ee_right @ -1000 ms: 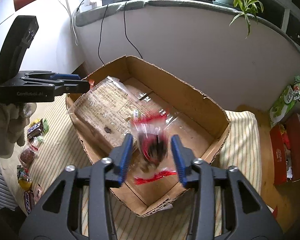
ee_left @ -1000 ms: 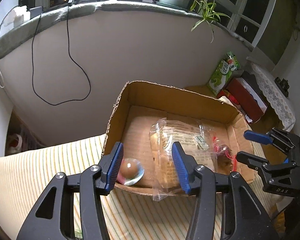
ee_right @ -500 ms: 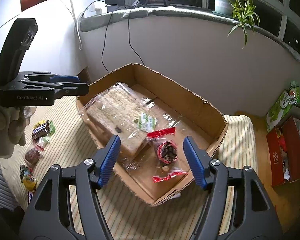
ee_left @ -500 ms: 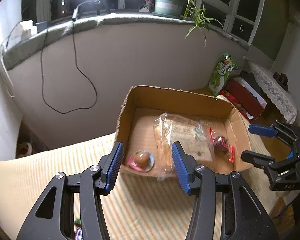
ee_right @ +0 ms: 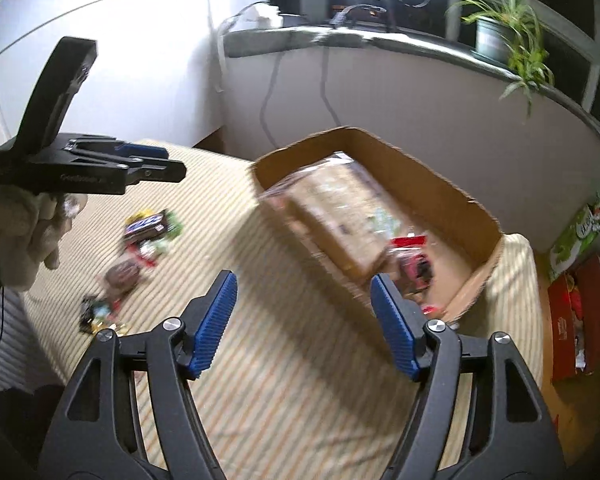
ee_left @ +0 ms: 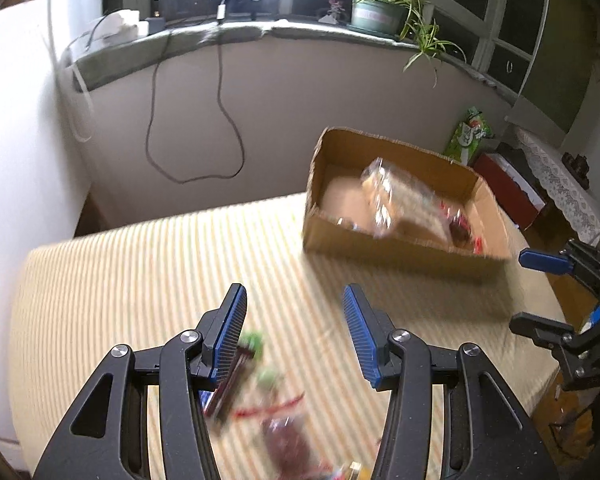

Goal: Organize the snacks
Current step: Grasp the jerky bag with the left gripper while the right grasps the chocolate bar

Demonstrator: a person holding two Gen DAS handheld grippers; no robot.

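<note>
a brown cardboard box (ee_left: 400, 236) sits on the striped yellow cloth (ee_left: 140, 280), near the wall. inside the box lies a big clear bag of bread (ee_right: 340, 208), and next to it a small bag with red edges (ee_right: 414, 264). the pictures are blurry, so small things in the box are hard to make out.

more snacks lie on the cloth, well apart from the box. there is a dark candy bar (ee_right: 146, 226), a green and white wrapper (ee_right: 166, 242) just beside it, a round brown snack in a clear wrap (ee_right: 122, 278), and a few small bright ones (ee_right: 96, 314) near the cloth's edge. nothing lies between these snacks and the box.

a black cord (ee_left: 220, 92) hangs down the wall from the window ledge. a plant in a pot (ee_left: 374, 14) stands on the ledge. a green bag (ee_left: 470, 136) and a red box (ee_left: 512, 188) are off to the side, past the box.

the left gripper (ee_left: 294, 336) points down over the loose snacks, with its blue fingers (ee_left: 230, 332) spread wide and nothing between them. a hand in a pale glove (ee_right: 24, 236) holds it.

the right gripper (ee_right: 302, 324) hangs over the bare cloth, just in front of the box. its blue fingers (ee_right: 392, 324) are spread wide too, and it holds nothing.
</note>
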